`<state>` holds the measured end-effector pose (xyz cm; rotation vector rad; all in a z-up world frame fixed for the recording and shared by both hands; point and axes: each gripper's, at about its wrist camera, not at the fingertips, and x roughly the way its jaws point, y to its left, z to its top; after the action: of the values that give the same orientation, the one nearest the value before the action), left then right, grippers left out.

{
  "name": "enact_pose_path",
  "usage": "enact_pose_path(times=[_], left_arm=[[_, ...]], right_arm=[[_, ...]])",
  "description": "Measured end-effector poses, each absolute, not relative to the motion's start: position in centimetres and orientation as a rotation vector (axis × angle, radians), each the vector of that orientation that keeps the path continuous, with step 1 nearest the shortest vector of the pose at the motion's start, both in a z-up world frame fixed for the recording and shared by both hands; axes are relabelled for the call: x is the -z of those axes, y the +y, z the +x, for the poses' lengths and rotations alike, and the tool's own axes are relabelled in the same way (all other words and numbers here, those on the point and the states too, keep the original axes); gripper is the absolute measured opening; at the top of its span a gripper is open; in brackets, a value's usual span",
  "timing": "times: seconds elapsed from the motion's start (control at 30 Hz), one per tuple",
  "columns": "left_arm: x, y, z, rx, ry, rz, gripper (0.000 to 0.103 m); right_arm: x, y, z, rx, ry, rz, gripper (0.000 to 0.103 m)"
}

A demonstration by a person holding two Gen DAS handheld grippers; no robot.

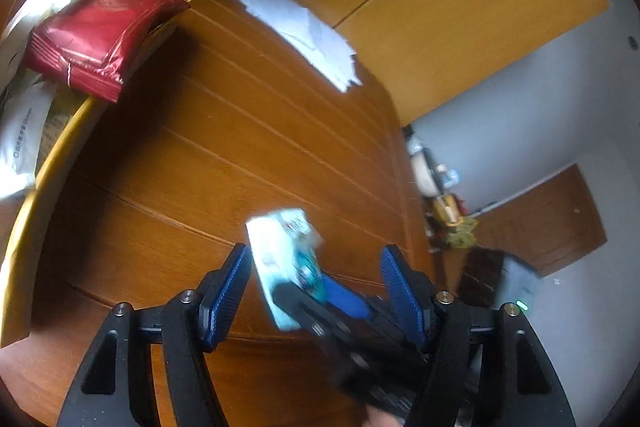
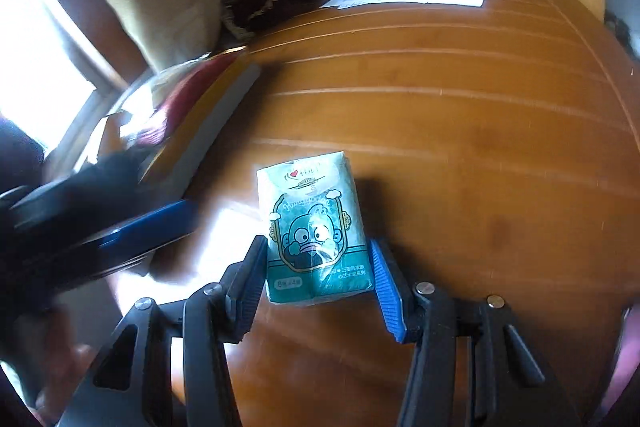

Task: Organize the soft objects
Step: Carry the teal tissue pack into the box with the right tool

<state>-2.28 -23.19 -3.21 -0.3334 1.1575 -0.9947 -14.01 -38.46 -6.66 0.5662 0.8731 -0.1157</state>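
We find the tissue pack (image 2: 316, 227) on the wooden surface (image 2: 480, 155), near edge, pinched between the right hand-held gripper (image 2: 318, 281) pads. The left hand-held gripper (image 1: 316, 291) stands spread, empty. We judge the pack light, soft and slippery-wrapped; grip its long sides.

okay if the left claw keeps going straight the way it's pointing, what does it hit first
Probably the tissue pack that the right claw grips, just ahead between the left claw fingers; beyond it lies the wooden table. Depth is unclear.
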Motion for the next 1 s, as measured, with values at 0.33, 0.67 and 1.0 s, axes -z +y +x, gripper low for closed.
enact_pose_path(times=[0.33, 0.67, 1.0], left_arm=[[4.9, -25.7, -3.7, 0.928, 1.195, -0.251, 0.053], [5.3, -26.1, -4.3, 0.895, 1.167, -0.223, 0.015], [1.3, -19.7, -3.1, 0.869, 1.027, -0.354, 0.012]], right_arm=[[7.3, -38.2, -17.1, -0.023, 0.809, 0.657, 0.050], [7.2, -38.9, -17.7, 0.015, 0.799, 0.674, 0.052], [3.9, -35.3, -15.4, -0.061, 0.741, 0.565, 0.046]])
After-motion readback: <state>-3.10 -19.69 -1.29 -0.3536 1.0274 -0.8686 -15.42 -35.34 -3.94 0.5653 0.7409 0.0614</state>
